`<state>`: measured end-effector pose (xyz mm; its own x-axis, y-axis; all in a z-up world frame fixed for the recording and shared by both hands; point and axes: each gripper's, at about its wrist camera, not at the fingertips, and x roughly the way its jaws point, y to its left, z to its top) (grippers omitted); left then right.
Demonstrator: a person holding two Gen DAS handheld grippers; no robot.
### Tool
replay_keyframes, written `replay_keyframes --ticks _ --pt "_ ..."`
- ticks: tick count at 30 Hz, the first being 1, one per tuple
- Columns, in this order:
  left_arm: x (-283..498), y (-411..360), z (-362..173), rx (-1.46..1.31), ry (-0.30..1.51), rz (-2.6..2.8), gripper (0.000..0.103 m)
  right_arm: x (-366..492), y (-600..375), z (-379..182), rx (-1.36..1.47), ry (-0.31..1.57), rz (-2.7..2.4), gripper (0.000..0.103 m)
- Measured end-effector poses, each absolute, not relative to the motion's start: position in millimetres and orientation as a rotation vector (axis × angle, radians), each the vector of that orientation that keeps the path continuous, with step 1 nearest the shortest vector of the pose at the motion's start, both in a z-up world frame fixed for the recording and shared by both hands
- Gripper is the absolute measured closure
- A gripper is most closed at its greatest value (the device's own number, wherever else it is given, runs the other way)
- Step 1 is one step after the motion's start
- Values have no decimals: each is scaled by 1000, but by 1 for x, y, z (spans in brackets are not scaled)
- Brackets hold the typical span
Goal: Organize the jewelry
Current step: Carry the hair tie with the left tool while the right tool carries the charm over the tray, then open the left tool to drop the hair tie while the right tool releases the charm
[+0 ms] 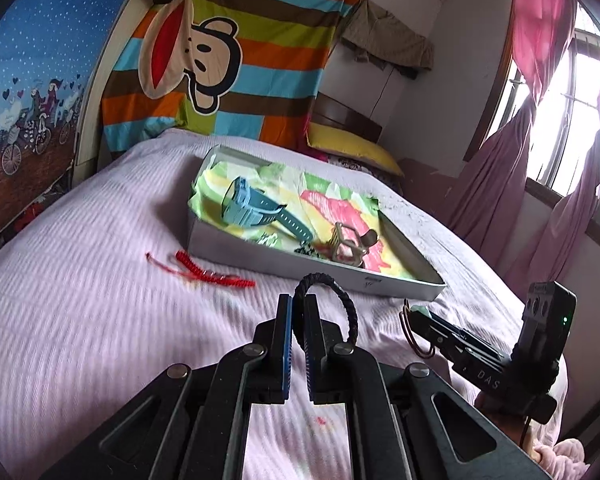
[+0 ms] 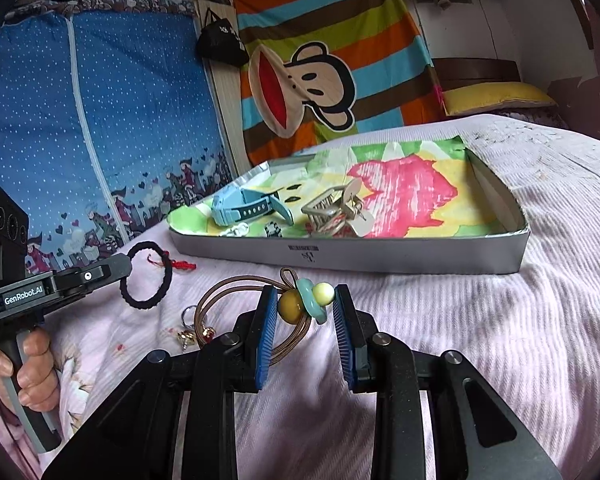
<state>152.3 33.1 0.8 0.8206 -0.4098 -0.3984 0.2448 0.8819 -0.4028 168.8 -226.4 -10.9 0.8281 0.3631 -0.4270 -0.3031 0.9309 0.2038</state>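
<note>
Jewelry: black braided bracelet (image 1: 342, 312) pinched in left tongs (image 1: 299, 312); beaded cord (brown) (image 2: 300, 304) between wide right tongs (image 2: 306, 300).

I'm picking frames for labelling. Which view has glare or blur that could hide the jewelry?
Left wrist view: the window is blown out with glare at right, and the red cord and bedsheet look motion-smeared; the black bracelet in the left gripper stays readable. Right wrist view: even light, sharper; the bead charm between the right gripper's fingers is crisp. Both bend lines near the edges.
</note>
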Motion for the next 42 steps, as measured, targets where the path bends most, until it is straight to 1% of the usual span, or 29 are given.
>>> replay_keyframes --ticks 6,12,17,26,42 --pt "164 28 20 -311 471 -345 97 177 -235 0 167 483 356 78" --pt "189 19 40 -280 443 -330 97 203 -239 13 151 492 307 78" --pt "211 9 46 -243 443 -312 97 226 -240 26 133 478 241 78" --pt "257 -18 34 -161 564 -296 97 264 -232 30 49 522 180 78" --pt "274 -31 15 -96 698 -273 97 276 -225 4 14 615 177 78"
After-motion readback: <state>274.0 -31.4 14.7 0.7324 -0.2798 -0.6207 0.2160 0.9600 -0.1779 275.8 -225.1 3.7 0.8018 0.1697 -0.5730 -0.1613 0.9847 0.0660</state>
